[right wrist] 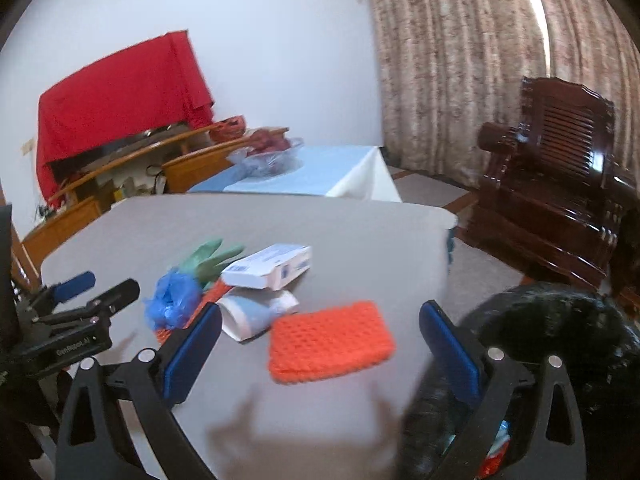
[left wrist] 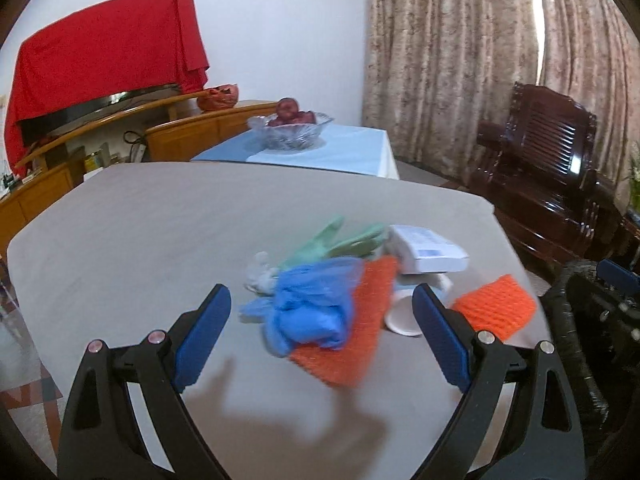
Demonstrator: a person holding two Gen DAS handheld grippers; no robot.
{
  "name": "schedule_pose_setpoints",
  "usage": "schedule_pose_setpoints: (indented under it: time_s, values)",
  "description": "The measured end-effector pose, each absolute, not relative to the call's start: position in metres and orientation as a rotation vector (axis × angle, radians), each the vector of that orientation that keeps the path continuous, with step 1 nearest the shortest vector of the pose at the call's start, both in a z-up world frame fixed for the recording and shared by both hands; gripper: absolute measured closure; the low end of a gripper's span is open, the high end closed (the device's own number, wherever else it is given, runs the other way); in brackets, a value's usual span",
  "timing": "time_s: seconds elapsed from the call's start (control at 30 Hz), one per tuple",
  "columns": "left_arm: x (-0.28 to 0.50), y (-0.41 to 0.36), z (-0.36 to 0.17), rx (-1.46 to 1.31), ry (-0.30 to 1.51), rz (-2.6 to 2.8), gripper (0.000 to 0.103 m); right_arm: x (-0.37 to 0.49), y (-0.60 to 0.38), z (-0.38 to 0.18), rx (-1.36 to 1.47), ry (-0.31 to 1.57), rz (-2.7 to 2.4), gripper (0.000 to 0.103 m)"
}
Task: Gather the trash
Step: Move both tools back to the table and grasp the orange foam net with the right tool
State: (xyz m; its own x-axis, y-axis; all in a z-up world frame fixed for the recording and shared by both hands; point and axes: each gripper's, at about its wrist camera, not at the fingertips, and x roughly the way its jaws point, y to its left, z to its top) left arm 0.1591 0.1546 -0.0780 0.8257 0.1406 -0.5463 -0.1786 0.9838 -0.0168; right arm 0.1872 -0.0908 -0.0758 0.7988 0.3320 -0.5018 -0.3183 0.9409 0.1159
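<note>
Hovering over the grey table (left wrist: 120, 216), both tools empty: left gripper (left wrist: 322, 334) spread wide, blue pads framing the crumpled blue glove (left wrist: 310, 304) at 12 o'clock; right gripper (right wrist: 320, 346) equally wide, orange mesh pad (right wrist: 330, 346) lying flat between its pads. Judging by looks, all light litter, none fragile. Blue glove: thin, limp, slippery film, best pinched at the bunched middle where folds give bulk, not at a loose finger. Green glove (left wrist: 340, 240) behind it at 12 to 1 o'clock, also soft, partly tucked under the pile. Second orange mesh piece (left wrist: 360, 332) lying under the blue glove, springy and open-weave, easy to grip at an edge but likely to drag neighbours along. White box (right wrist: 272, 266) resting atop the heap at 11 o'clock from the right tool, stiff cardboard, probably crushable, best taken across its narrow sides. White paper cup (right wrist: 256, 314) tipped on its side just beside the mesh pad, prone to rolling and denting; rim the safest hold. Black bag (right wrist: 560, 340) gaping at 3 to 4 o'clock off the table edge, apparently already holding some scraps.
</note>
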Motion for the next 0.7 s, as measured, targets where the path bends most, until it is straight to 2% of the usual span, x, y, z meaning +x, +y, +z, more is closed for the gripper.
schedule_pose_setpoints:
  time_s: [0.53, 0.7]
  values:
    - [0.188, 0.176, -0.114, -0.103, 0.651, 0.186, 0.014, 0.239, -0.053, -0.146, -0.023, 0.745, 0.302, 0.007]
    - [0.196, 0.174, -0.121, -0.107, 0.673, 0.182, 0.014, 0.247, -0.052, -0.152, -0.03, 0.782, 0.287, 0.016]
